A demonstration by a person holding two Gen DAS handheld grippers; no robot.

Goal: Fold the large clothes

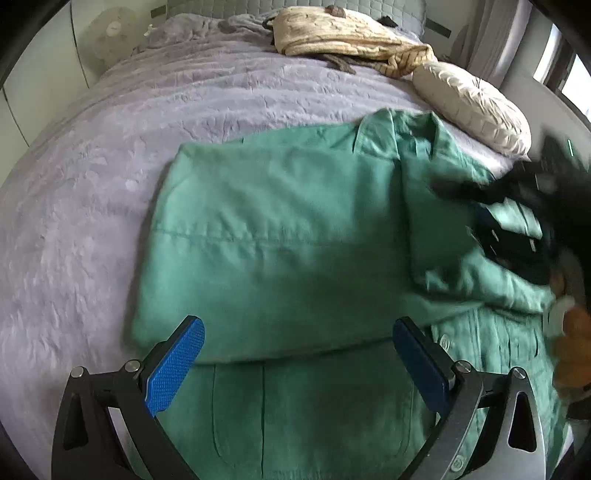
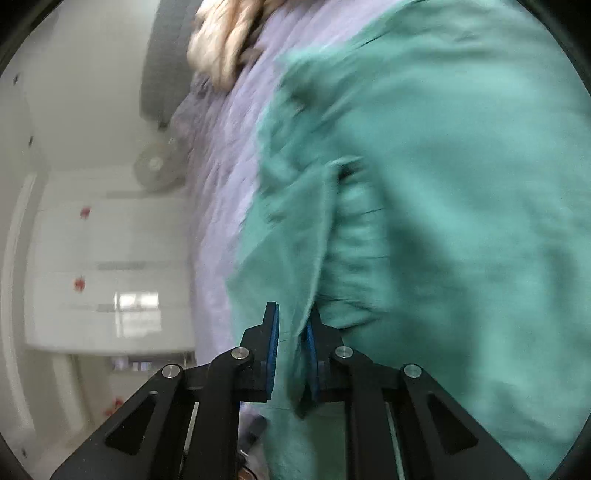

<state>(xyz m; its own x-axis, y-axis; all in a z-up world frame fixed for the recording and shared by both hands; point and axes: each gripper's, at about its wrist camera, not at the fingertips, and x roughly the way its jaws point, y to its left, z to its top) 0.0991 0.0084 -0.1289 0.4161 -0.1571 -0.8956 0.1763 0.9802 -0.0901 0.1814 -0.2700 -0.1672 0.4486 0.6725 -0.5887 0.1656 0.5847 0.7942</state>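
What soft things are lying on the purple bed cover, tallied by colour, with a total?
Green: 1, the shirt
Cream and tan: 1, the crumpled blanket
Off-white: 1, the pillow
Total: 3

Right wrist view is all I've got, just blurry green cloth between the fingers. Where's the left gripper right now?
Observer: The left gripper is wide open above the near edge of the green shirt's folded panel, with nothing between its pads.
Operator: Is the shirt lying flat there?
Observer: The left side is folded over smoothly; the right side, below the collar, is bunched.
Operator: Anything else nearby?
Observer: A cream pillow lies on the purple bedspread, just beyond the collar.
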